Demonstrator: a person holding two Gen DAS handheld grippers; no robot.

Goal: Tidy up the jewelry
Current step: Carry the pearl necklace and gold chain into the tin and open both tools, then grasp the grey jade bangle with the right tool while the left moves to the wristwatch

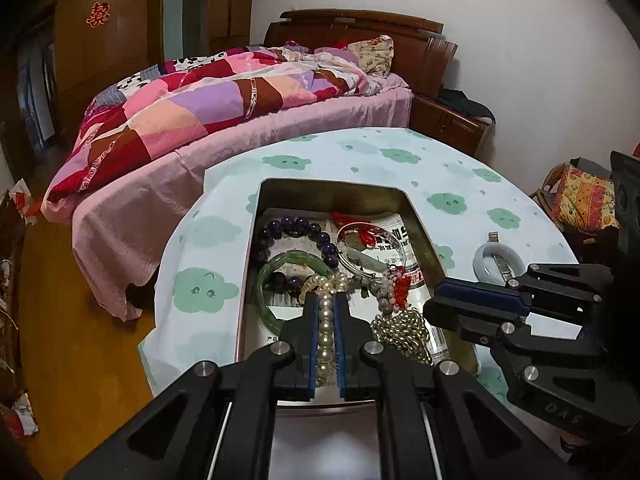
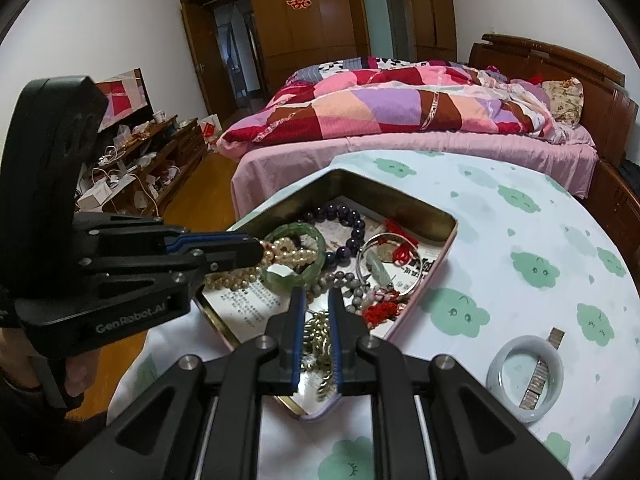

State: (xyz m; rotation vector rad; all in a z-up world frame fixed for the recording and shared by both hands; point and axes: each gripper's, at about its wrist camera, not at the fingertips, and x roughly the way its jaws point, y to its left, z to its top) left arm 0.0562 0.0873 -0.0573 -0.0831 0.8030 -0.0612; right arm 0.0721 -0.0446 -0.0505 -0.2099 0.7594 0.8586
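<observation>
An open metal tin [image 1: 416, 216] [image 2: 448, 236] on the cloud-print table holds a purple bead bracelet [image 1: 296, 226] [image 2: 352, 224], a green jade bangle [image 1: 264, 276] [image 2: 312, 276], a silver bangle [image 1: 400, 248] [image 2: 372, 248], a gold chain [image 1: 404, 328] [image 2: 320, 332] and red-tasselled pieces. My left gripper [image 1: 326, 300] [image 2: 260, 252] is shut on a pearl strand [image 1: 326, 324] [image 2: 288, 256] above the tin. My right gripper [image 2: 316, 300] [image 1: 432, 300] hangs over the gold chain with its jaws narrowly apart and nothing between them.
A pale jade bangle [image 1: 498, 264] [image 2: 524, 376] lies on the tablecloth right of the tin, over a metal watch band [image 2: 540, 376]. A bed with a patchwork quilt [image 1: 192, 104] stands beyond the table. A cluttered low cabinet [image 2: 136, 168] is at far left.
</observation>
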